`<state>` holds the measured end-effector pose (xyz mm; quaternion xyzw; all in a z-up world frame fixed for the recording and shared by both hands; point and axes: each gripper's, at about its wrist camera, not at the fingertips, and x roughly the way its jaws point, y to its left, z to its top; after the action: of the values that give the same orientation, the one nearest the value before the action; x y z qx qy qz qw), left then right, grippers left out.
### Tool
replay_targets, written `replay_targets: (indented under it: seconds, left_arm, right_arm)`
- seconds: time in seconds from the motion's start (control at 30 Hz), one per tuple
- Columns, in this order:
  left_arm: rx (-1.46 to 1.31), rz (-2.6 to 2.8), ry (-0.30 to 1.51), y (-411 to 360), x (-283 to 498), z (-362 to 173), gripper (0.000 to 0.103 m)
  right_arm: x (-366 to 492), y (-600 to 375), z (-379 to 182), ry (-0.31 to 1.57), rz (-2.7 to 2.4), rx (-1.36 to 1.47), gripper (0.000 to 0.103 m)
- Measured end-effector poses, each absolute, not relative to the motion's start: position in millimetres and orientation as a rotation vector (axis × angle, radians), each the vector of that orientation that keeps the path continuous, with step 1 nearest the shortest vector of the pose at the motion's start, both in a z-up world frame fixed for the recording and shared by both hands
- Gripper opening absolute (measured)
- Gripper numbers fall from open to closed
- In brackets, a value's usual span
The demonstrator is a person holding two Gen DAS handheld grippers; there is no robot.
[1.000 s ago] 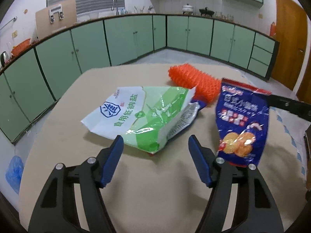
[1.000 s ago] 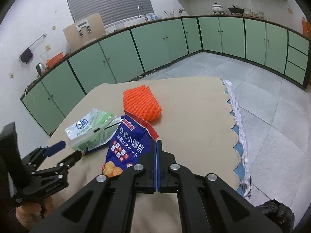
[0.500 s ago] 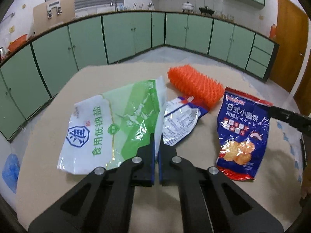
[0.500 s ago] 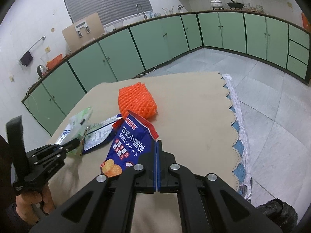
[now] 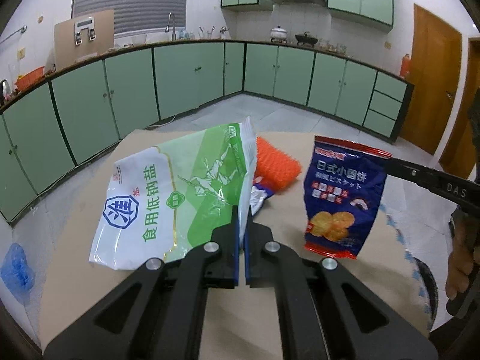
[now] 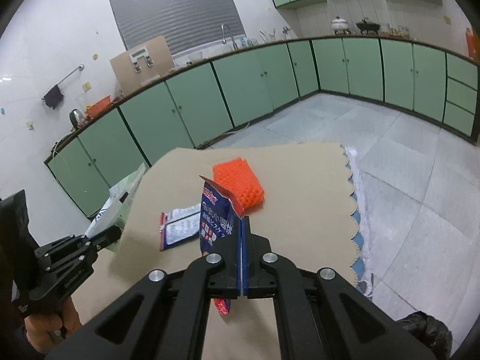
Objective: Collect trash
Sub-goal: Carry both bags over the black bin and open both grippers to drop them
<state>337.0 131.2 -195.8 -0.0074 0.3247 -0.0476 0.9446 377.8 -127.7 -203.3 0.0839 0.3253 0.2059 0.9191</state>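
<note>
Salt bag [image 5: 168, 198]: white and green, held up off the table [image 5: 150, 294], tilted, printed face toward the left wrist camera. Left gripper [image 5: 241, 234] has its jaws pressed together on the bag's right edge; blue pads touch with only the film between them. In the right wrist view the same bag [image 6: 120, 201] shows edge-on at the table's left side, with the left gripper [image 6: 112, 234] clamped on its lower end.

Biscuit bag [image 5: 342, 198]: dark blue with red top and bottom seams, also lifted clear of the table and hanging roughly upright. Right gripper [image 6: 241, 234] is closed tight on its edge; the bag [image 6: 217, 219] rises to the left of the jaws and its red bottom seam pokes out beneath them. From the left wrist view the right gripper [image 5: 390, 166] reaches in from the right and meets the bag at its upper right corner.

Still on the table: a small blue-and-white wrapper [image 6: 180, 225], lying flat between the two raised bags, and an orange foam net [image 6: 238, 184] just behind it, toward the far edge. In the left wrist view the net [image 5: 276, 169] is partly hidden by the salt bag.

Surroundings: green cabinets [image 6: 345, 69] along the walls, tiled floor [image 6: 405, 165].
</note>
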Motion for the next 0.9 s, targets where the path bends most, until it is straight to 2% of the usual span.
replay_targets:
  seconds: [0.43, 0.9]
  left_arm:
    - [-0.008, -0.206, 0.623, 90, 284, -163, 0.001]
    - [0.029, -0.326, 0.587, 29, 236, -135, 0.001]
  right_arm:
    - [317, -162, -151, 0.58, 0.388, 0.16, 0.0]
    - [248, -225, -135, 0.546, 0.266, 0.142, 0.0]
